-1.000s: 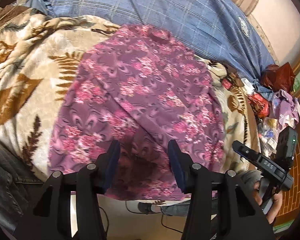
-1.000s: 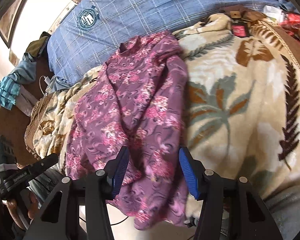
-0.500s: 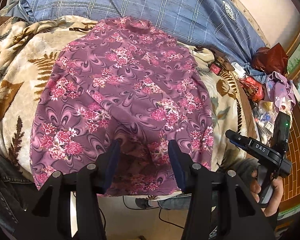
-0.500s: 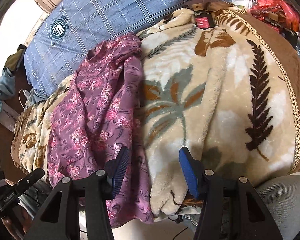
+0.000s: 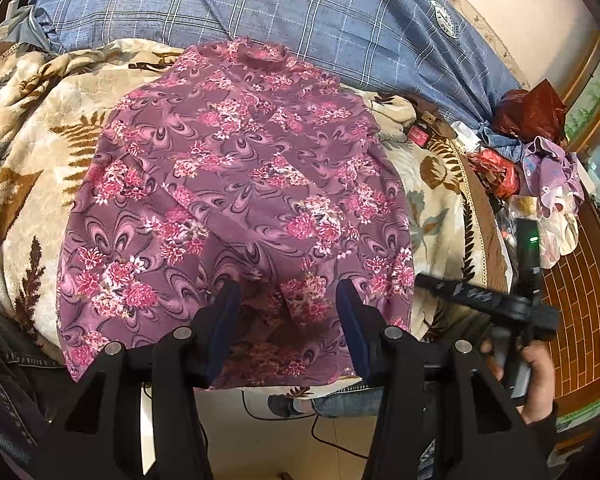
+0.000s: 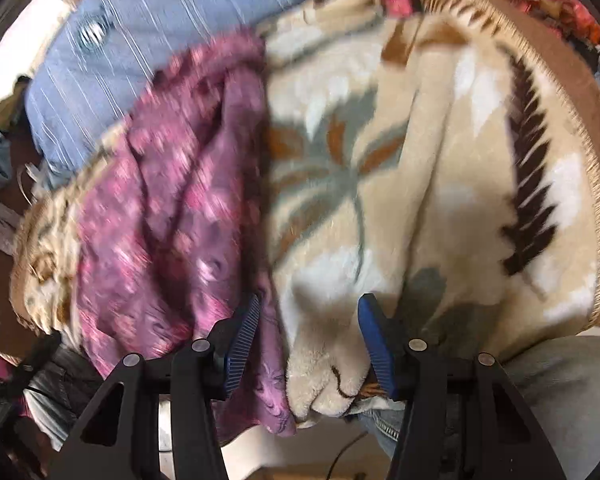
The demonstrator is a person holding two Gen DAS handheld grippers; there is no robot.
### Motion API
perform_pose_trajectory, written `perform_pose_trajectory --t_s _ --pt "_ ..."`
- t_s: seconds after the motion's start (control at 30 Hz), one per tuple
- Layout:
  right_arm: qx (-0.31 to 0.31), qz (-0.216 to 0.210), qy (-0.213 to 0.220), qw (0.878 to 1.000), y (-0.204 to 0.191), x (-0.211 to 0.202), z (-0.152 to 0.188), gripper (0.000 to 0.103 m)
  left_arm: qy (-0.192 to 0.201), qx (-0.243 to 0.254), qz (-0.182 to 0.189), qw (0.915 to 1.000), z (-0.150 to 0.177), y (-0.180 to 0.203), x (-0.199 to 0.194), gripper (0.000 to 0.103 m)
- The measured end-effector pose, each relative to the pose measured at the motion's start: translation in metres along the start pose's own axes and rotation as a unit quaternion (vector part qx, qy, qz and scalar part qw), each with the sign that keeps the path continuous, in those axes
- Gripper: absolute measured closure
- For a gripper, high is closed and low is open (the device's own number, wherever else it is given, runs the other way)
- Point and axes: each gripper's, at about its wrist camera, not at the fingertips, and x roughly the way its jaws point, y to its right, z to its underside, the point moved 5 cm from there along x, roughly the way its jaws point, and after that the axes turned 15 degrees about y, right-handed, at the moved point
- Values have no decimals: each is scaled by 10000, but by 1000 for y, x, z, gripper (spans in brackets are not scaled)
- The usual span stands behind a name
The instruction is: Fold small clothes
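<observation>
On the leaf-print fleece blanket (image 5: 40, 208): purple floral top (image 5: 236, 208) spread flat, collar toward the blue plaid bedding (image 5: 300, 12), hem hanging just past the near blanket edge. Left tool (image 5: 288, 312) low over the hem region, jaws wide apart, nothing gripped, fabric visible between the pads. Right tool (image 6: 308, 340) likewise wide open and empty; seen from the left wrist view off the right side of the top (image 5: 480, 300), held by the right hand (image 5: 536, 364). Right wrist view blurred, so exact contact not readable; left pad (image 6: 244, 336) appears at the top's right edge, right pad (image 6: 374, 344) over bare blanket. Folding not yet started, judging by the flat single layer. Risks noted: (1) closing the right tool where it sits likely to pinch thick blanket pile together with thin garment edge, dragging the blanket up and ruining the fold line. (2) Slippery-looking thin knit; shallow bite at the hem likely to slip out mid-lift. (3) Soft, uneven blanket under the top; wrinkles near the right sleeve side (image 6: 204, 128) may carry into the fold. (4) Hem overhanging the edge; uneven pull by one tool could slide the whole garment off toward the floor. (5) Clutter pile (image 5: 540, 160) at the far right near enough to snag a swung sleeve.
</observation>
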Motion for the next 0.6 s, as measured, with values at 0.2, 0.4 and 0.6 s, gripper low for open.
perform_pose_trajectory --t_s 0.2,0.4,0.6 --pt "-302 30 -67 9995 -12 0 11 103 -39 -79 9 10000 6 -1 0 55" --pt "32 -427 236 9988 -9 -32 -2 103 -128 97 90 9998 13 12 6 55" --pt "-71 -666 271 9974 -13 -30 -5 92 -199 378 195 9989 25 30 10 55"
